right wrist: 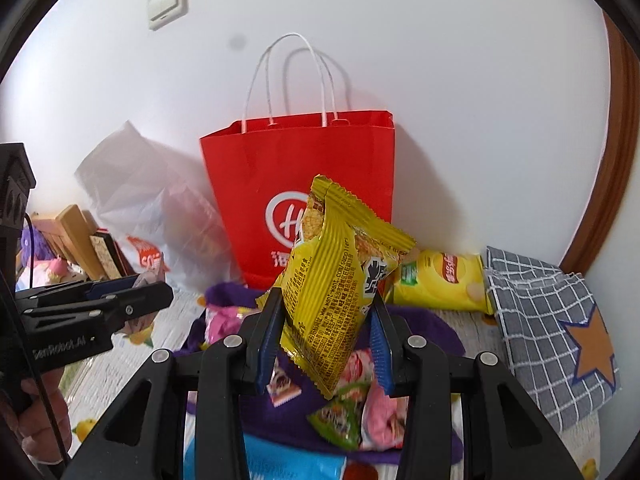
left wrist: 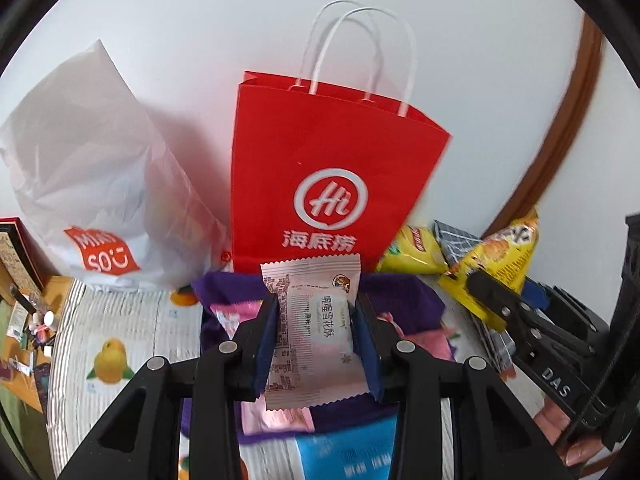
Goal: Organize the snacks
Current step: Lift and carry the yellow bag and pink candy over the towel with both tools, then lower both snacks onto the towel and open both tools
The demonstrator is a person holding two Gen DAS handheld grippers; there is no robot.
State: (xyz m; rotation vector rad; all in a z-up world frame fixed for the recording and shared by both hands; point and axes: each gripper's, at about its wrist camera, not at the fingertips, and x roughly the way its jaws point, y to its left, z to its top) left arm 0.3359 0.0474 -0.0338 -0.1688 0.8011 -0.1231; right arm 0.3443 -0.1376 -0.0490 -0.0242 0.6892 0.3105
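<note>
Left gripper (left wrist: 316, 332) clamped on pale pink snack packet (left wrist: 314, 336); right gripper (right wrist: 326, 340) clamped on crinkled yellow foil snack bag (right wrist: 332, 280), before red paper carrier bag (right wrist: 256, 176).

white wall (right wrist: 440, 60) w/ light switch (right wrist: 168, 2), brown trim (right wrist: 616, 184)

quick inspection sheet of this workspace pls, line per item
surface: white ribbed cloth printed with oranges
job's things: pale snack packet, yellow snack pack, red paper bag upright at wall, loose snacks on purple cloth
clutter: white plastic bag, yellow chip bag, grey checked cloth
grippers: left gripper shut on pale packet; right gripper shut on yellow pack
cables: black cable at left gripper
surroundings: white wall, wall switch
</note>
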